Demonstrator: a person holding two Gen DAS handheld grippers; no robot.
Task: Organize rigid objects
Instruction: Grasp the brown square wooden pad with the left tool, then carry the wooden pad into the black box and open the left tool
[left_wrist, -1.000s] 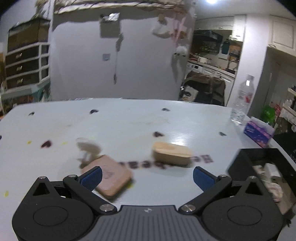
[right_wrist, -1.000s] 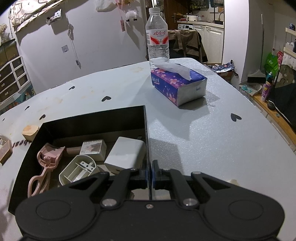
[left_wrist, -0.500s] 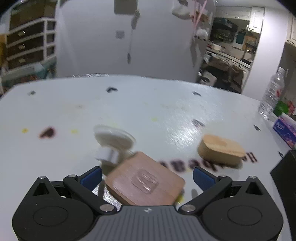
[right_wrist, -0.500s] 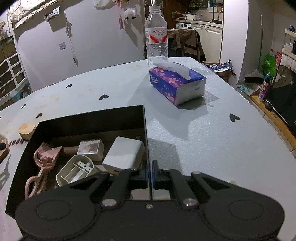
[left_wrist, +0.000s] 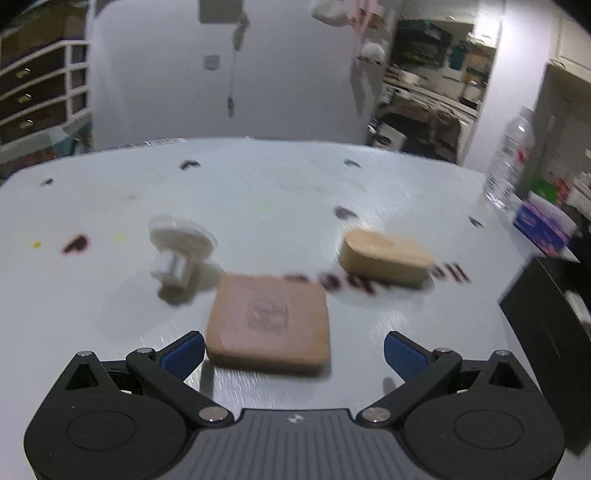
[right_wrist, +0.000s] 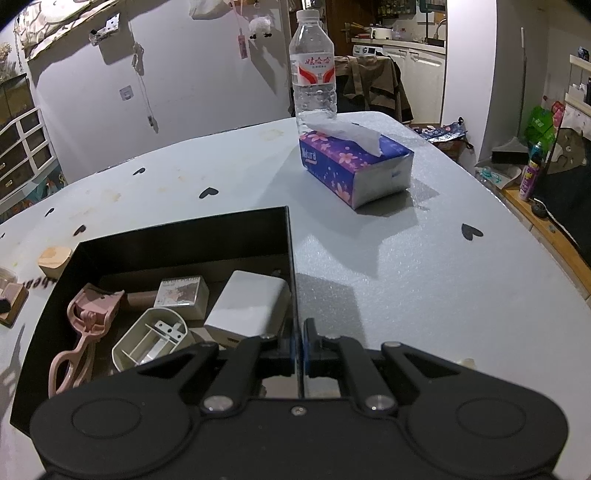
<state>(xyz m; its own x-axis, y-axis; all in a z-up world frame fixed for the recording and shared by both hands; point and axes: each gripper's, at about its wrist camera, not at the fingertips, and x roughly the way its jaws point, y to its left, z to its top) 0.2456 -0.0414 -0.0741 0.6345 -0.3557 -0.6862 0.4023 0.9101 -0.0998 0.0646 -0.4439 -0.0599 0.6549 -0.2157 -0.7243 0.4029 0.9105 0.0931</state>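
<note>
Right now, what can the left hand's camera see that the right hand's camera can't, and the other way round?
Only the left wrist view shows the white round knob and the open left gripper just short of the flat brown block.

Only the right wrist view shows inside the black box: a pink eyelash curler and a white charger. The right gripper is shut on the box's wall.

Both show the oval wooden block, water bottle and tissue pack.

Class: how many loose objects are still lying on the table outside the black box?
3: a white suction hook at left, a flat brown square block just ahead of the open left tongs, and an oval wooden block at right.
</note>
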